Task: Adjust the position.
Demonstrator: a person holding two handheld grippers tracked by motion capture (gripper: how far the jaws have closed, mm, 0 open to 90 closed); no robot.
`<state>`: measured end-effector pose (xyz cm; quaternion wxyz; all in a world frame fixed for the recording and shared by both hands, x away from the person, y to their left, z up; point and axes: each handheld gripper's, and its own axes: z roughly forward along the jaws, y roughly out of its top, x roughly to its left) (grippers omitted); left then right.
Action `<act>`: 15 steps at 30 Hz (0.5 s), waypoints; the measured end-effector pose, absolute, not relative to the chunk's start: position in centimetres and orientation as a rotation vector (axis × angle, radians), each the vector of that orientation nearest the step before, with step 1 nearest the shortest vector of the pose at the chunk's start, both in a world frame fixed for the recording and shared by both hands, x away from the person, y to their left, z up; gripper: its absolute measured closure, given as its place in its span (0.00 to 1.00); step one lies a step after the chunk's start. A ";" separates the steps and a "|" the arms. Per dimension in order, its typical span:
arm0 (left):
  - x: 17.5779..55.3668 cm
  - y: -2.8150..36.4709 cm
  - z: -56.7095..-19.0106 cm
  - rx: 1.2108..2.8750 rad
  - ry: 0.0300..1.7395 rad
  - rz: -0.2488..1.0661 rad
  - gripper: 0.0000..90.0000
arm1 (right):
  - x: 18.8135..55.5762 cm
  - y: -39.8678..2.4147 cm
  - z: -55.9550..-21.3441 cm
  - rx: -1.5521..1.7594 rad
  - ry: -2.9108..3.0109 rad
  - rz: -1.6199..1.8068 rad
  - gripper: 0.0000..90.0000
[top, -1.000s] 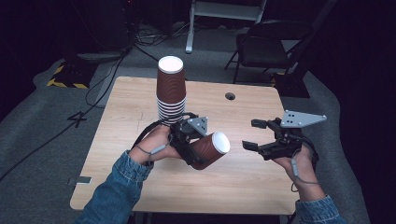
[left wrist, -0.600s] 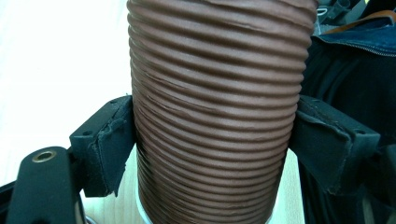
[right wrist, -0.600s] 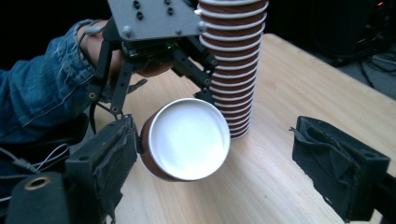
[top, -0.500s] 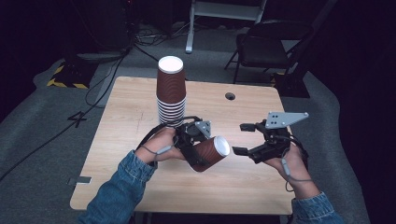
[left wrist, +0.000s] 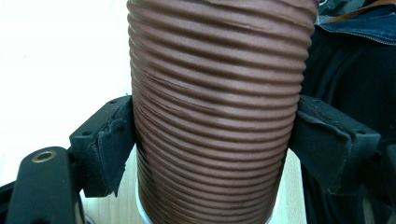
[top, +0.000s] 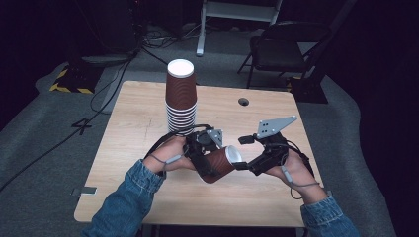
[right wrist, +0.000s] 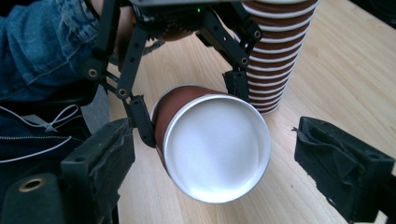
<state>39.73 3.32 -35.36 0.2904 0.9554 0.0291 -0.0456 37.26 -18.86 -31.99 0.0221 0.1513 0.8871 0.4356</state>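
The left tongs (top: 210, 165) are holding a brown ribbed cup (top: 221, 164) above the desk (top: 138, 128), near its front middle. The cup is lying on its side, and its white bottom is facing to the right, toward the right tongs (top: 245, 164). In the left gripper view the two black pads (left wrist: 112, 144) are pressing on both sides of the cup's (left wrist: 215, 112) ribbed wall, so the left tongs are standing quite wide but are closed on it.

The right tongs are coming close to the cup's white end. Their jaws have just been opening. In the right gripper view they are standing apart, one pad (right wrist: 100, 156) at each side of the cup (right wrist: 212, 147), and neither pad is touching it. The cup's white end is sitting between them, a little nearer to the left pad.

A stack (top: 181, 96) of the same brown cups is standing upside down on the desk, just behind the left tongs. In the right gripper view this stack (right wrist: 278, 51) is showing right behind the held cup.
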 end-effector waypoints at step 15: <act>39.5 3.1 -35.7 2.578 0.049 -0.126 0.20 | 38.2 -16.5 -33.1 0.392 2.913 1.192 0.12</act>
